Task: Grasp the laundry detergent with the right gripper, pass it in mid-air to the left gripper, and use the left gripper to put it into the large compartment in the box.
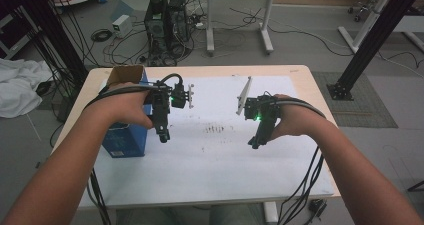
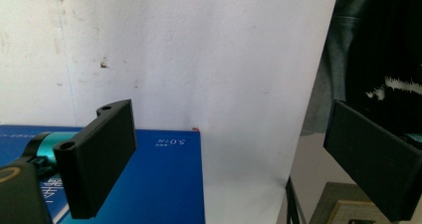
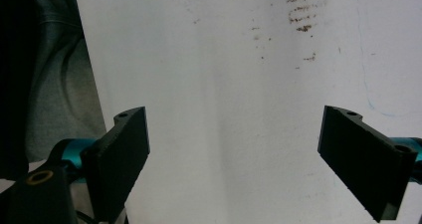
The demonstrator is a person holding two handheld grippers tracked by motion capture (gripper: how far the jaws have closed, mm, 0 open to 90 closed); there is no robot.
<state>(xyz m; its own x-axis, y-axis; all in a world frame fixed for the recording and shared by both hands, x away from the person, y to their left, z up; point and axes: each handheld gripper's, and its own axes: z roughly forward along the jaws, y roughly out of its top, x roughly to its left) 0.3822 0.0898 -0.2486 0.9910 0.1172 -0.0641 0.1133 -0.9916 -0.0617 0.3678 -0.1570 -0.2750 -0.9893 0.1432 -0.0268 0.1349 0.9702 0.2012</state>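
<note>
High view showed the blue box (image 1: 125,137) standing at the left edge of the white sheet (image 1: 220,155), left of centre in the frame, its brown open top toward the upper left. The left gripper (image 1: 164,135) hung just to the right of the box, near it but apart as far as could be told, and pointed down toward the bottom of the frame. In the left gripper view the box's blue face (image 2: 164,184) lay at the lower left, behind the left-hand jaw and not between the two. Both jaws stood wide apart and held nothing. The right gripper (image 1: 255,144) hovered right of centre (well away from the box), jaws likewise spread and empty over bare sheet (image 3: 224,109). The left hand (image 1: 125,110) was plainly the nearer; a sideways shift leftward would likely be needed.
</note>
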